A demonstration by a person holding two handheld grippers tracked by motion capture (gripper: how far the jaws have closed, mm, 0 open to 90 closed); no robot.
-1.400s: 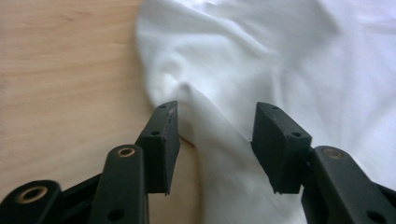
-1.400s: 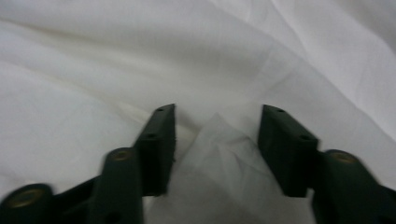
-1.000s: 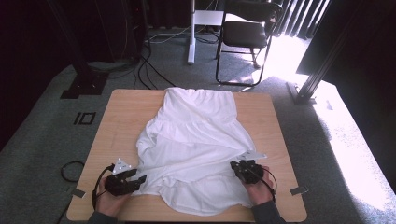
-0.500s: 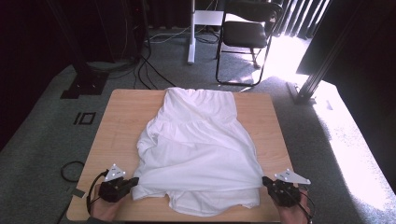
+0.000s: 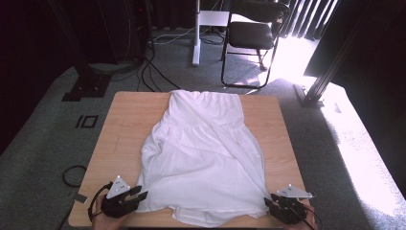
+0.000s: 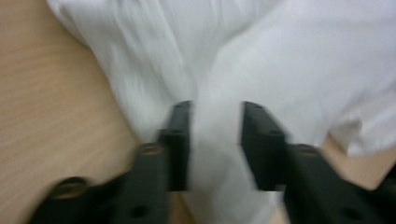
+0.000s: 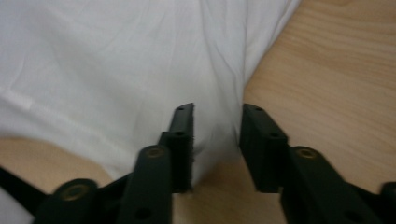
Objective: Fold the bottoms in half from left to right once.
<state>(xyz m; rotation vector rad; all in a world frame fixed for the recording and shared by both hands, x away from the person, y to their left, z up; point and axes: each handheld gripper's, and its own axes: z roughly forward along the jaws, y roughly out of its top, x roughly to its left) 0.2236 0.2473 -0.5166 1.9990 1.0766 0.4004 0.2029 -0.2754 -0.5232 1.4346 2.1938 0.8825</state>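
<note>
Both claws have just been opening. The left claw [image 5: 141, 196] and right claw [image 5: 269, 203] stand parted, the white dress [image 5: 203, 158] hem loose between their jaws on the surface [image 5: 124, 120].

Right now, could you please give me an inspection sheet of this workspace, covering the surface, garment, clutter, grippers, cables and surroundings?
Surface: wooden table, bare wood around the cloth.
Job's things: white garment spread flat, wrinkled, its near hem at the table's front edge.
Clutter: nothing seen on the table.
Grippers: left gripper at the garment's near left corner, right gripper at the near right corner; both have just been opening, jaws apart with cloth between them, pads not pressing.
Cables: black cables on the floor beyond the table; a loop by its left side.
Surroundings: grey carpet, black chair, sunlit patch at right.
</note>
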